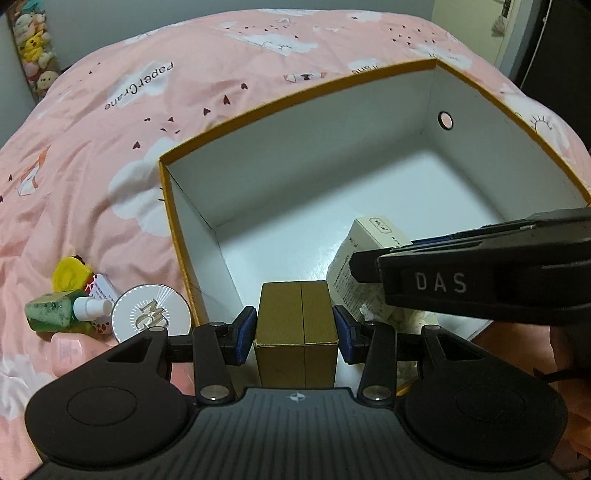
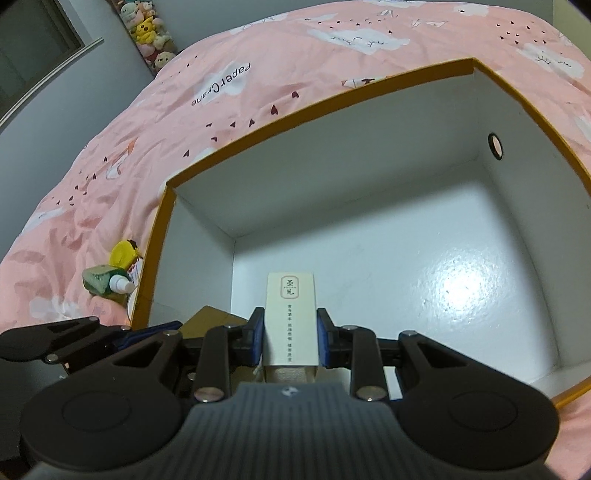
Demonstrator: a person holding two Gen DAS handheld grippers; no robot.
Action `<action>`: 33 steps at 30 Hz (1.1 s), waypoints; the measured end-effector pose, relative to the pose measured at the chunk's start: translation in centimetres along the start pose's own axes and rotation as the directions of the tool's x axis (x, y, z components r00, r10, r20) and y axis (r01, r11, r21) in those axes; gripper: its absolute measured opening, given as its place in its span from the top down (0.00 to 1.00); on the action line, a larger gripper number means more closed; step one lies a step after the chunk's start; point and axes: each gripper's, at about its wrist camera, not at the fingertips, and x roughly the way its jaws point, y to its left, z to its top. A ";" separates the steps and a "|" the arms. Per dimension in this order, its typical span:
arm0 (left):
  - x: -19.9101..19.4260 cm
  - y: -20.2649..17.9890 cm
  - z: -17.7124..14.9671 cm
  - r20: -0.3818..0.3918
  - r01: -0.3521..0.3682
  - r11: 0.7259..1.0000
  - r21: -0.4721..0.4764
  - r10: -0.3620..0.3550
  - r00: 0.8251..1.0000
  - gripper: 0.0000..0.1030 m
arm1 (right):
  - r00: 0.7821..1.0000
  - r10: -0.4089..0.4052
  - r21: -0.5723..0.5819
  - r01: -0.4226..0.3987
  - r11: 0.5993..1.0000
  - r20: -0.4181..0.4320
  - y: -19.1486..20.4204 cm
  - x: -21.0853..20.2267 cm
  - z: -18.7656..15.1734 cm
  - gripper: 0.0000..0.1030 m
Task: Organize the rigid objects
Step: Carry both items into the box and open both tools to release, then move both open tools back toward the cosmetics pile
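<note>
My left gripper (image 1: 295, 334) is shut on a gold box (image 1: 297, 325) and holds it over the near edge of a big open box with an orange rim (image 1: 295, 94) and white inside. My right gripper (image 2: 291, 338) is shut on a tall cream carton (image 2: 291, 314) with printed text, held inside the same big box (image 2: 332, 99) near its front left corner. The cream carton (image 1: 365, 251) and the right gripper's black body (image 1: 480, 273) show at the right of the left wrist view. The gold box (image 2: 210, 319) shows at lower left of the right wrist view.
The big box sits on a pink printed bedspread (image 1: 110, 129). Left of it lie a green bottle with a white cap (image 1: 59, 308), a round white compact (image 1: 151, 314), a yellow toy (image 1: 70, 275) and a small red-and-white carton (image 1: 99, 288). Plush toys (image 2: 147, 29) hang by the far wall.
</note>
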 end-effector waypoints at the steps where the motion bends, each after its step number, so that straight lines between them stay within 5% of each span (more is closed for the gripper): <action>1: 0.0 0.0 0.0 -0.001 -0.002 1.000 -0.003 0.002 1.000 0.48 | 1.000 -0.001 -0.002 0.001 1.000 -0.002 0.0 0.0 -0.1 0.74; 12: -2.3 2.5 -0.1 0.104 0.105 0.989 -0.107 -0.094 0.990 0.32 | 1.000 -0.016 -0.002 0.016 1.000 0.008 0.0 -0.5 -0.3 0.73; 15: -3.6 3.9 -0.2 0.143 0.137 0.978 -0.160 -0.114 0.983 0.31 | 0.999 -0.014 0.010 0.014 1.000 0.036 -0.1 -1.2 0.1 0.92; 20: -5.6 6.7 -0.4 0.232 0.185 0.949 -0.256 -0.125 0.965 0.31 | 0.999 -0.015 -0.020 0.016 1.000 0.044 1.0 -1.4 0.7 0.92; 24: -6.1 9.1 -0.9 0.251 0.194 0.926 -0.322 -0.114 0.961 0.31 | 0.999 -0.030 -0.025 0.031 0.999 0.017 1.3 -0.7 0.9 0.85; 28: -5.4 11.2 -1.7 0.240 0.216 0.899 -0.381 -0.129 0.962 0.37 | 0.997 -0.077 -0.014 0.077 0.997 -0.021 0.6 -0.2 0.7 0.62; 33: -3.9 12.1 -2.3 0.202 0.268 0.868 -0.418 -0.199 0.959 0.48 | 0.996 -0.051 0.024 0.053 0.998 -0.074 0.1 0.7 0.2 0.61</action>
